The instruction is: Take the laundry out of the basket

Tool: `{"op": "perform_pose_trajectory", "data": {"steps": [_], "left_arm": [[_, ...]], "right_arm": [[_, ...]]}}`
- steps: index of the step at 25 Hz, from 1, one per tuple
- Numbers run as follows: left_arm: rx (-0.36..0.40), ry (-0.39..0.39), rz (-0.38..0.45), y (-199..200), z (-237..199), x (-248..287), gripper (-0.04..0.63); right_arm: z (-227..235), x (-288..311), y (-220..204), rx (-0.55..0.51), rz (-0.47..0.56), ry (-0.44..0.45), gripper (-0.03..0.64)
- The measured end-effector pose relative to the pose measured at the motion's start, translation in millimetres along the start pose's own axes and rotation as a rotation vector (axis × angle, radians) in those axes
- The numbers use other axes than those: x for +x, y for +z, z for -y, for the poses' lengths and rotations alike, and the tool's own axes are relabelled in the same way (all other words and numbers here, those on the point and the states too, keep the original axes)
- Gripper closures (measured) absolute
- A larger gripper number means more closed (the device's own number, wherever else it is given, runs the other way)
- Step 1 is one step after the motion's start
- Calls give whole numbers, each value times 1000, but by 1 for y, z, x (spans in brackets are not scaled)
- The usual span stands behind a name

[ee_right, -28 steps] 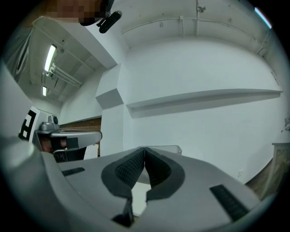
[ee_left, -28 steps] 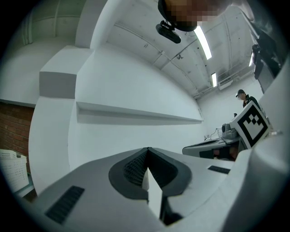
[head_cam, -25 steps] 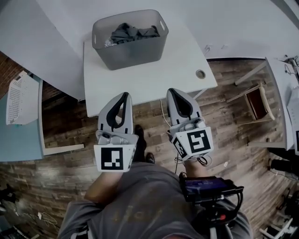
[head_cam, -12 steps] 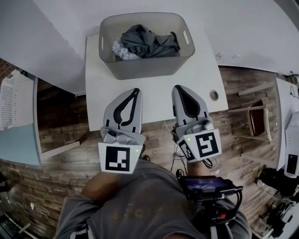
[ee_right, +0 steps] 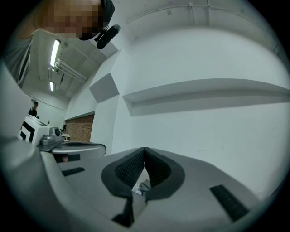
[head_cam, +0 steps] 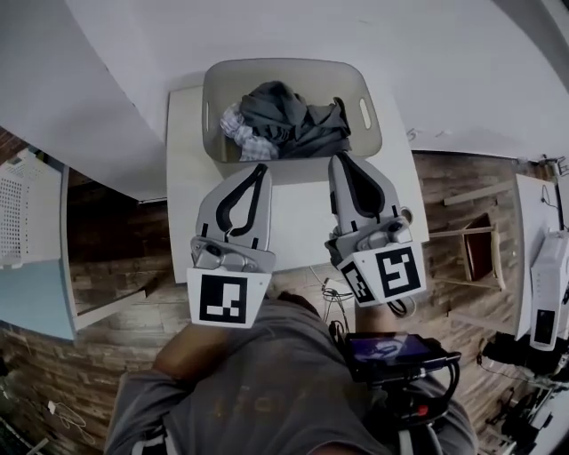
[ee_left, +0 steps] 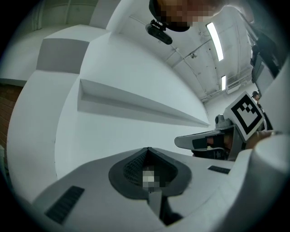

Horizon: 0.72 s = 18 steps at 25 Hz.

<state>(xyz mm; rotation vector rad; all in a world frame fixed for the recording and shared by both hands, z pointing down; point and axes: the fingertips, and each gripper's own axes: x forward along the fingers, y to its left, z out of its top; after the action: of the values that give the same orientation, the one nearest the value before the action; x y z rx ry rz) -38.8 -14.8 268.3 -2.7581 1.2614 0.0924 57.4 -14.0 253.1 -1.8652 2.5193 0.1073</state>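
A grey rectangular plastic basket (head_cam: 267, 63) stands on the far part of a white table (head_cam: 293, 218), against the white wall (head_cam: 267, 27). Its long axis runs left to right across the person's front. Its open top faces up, and there is a slot handle in each short end wall. Inside lies the laundry: a dark grey crumpled garment (head_cam: 298, 120) heaped across the middle and right, and a pale checked cloth (head_cam: 243, 133) bunched at the left, partly under the garment.

Both grippers point away from the person toward the basket, side by side and apart from each other. The left gripper (head_cam: 260, 169) (ee_left: 147, 148) is clenched, its ribbed pads meeting at the tips with nothing between them. The right gripper (head_cam: 339, 160) (ee_right: 144, 148) is likewise clenched and empty. In the head view both tips lie at the basket's near wall, the left toward its left half and the right toward its right end. Whether either touches the basket cannot be told.

Each gripper carries a white cube with a black-and-white square marker, the left cube (head_cam: 222, 299) facing the camera squarely and the right cube (head_cam: 391, 272) tilted. The patterns are blocks, not letters.

A black device with a screen (head_cam: 391, 349) sits at the person's waist, above the brown wood-plank floor (head_cam: 98, 355).
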Motion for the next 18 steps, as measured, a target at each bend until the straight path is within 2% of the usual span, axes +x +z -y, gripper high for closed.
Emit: {"op": "perform_pose_trajectory", "data": {"steps": [8,18], "left_arm": [[2,-6,54,20,-2,13,588],[23,25,21,16,-13,49,588]], "right_arm": [[13,1,20,-38,31,-25,610],[41,31,18,-22,22,9,609]]}}
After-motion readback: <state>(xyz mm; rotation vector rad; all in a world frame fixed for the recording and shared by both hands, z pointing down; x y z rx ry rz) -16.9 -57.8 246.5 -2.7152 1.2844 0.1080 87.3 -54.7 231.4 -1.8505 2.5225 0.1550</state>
